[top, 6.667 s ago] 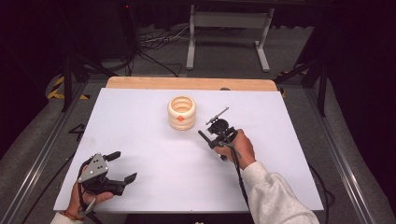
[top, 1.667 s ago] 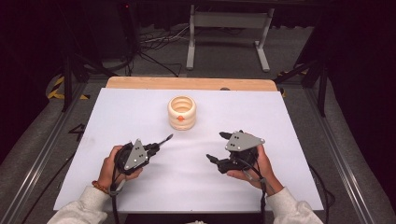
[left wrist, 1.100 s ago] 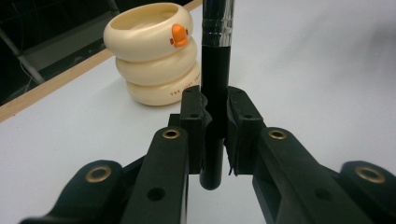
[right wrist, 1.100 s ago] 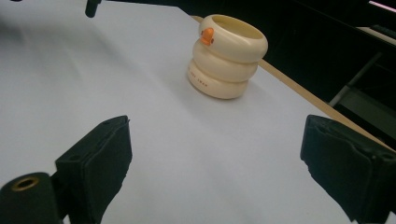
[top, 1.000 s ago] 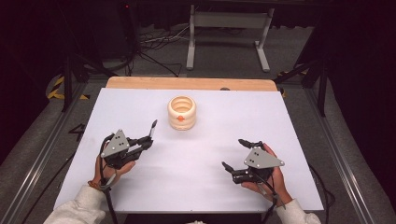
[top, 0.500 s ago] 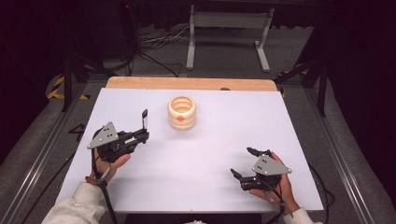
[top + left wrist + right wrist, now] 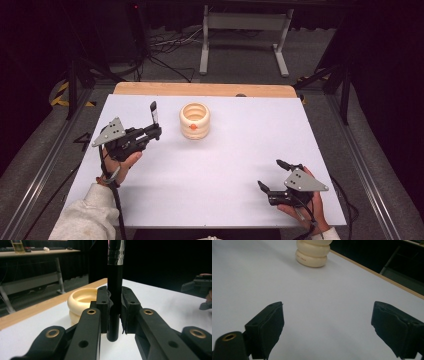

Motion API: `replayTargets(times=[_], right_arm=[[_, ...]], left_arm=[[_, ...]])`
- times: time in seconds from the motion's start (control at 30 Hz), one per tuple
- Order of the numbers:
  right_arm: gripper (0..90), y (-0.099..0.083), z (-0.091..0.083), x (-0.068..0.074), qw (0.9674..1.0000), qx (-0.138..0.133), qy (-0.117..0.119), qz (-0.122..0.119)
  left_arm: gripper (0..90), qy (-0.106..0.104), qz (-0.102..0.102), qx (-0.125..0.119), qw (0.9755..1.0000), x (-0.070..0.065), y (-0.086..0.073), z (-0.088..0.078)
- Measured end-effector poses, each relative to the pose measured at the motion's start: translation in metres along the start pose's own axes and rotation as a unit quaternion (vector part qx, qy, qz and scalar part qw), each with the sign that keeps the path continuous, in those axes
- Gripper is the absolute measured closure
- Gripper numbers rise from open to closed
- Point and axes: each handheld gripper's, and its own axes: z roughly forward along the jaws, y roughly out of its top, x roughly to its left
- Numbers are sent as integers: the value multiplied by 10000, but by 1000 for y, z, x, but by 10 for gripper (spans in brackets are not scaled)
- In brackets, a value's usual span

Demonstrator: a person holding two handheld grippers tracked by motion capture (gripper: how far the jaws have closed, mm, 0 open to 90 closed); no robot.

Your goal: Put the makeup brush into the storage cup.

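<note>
Left fingers (image 7: 102, 307) tight around brush (image 7: 114, 290)

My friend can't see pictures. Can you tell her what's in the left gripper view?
The left gripper is shut on a black stick with a shiny silver band, holding it upright. Just behind it, a cream ring-shaped cup stands on the white table. The other gripper shows far off at the right edge.

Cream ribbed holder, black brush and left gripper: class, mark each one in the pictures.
cream ribbed holder (image 7: 195, 120), high view, front wall.
black brush (image 7: 114, 290), left gripper view, handle above the pads.
left gripper (image 7: 154, 128), high view, between its fingertips.
</note>
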Motion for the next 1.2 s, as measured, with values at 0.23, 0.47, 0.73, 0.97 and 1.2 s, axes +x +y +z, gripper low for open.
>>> replayTargets(times=[0.23, 0.47, 0.73, 0.97, 1.2], right_arm=[[112, -6, -10, -5, 9997, -134, -179, 112], [110, -6, -12, -7, 9993, -224, -240, 182], [105, -6, -15, -12, 9973, -333, -567, 321], [77, -5, -19, -16, 9956, -414, -716, 446], [71, -3, -22, -17, 9949, -521, -746, 439]], left_arm=[[791, -185, 1, -288, 9994, 9, 12, 20], [791, -156, 28, -320, 9994, 10, 24, 39], [791, -122, 19, -269, 9996, 15, 27, 65], [791, -79, 81, -136, 9998, 15, 30, 91], [791, -59, 122, -28, 9999, 15, 31, 115]])
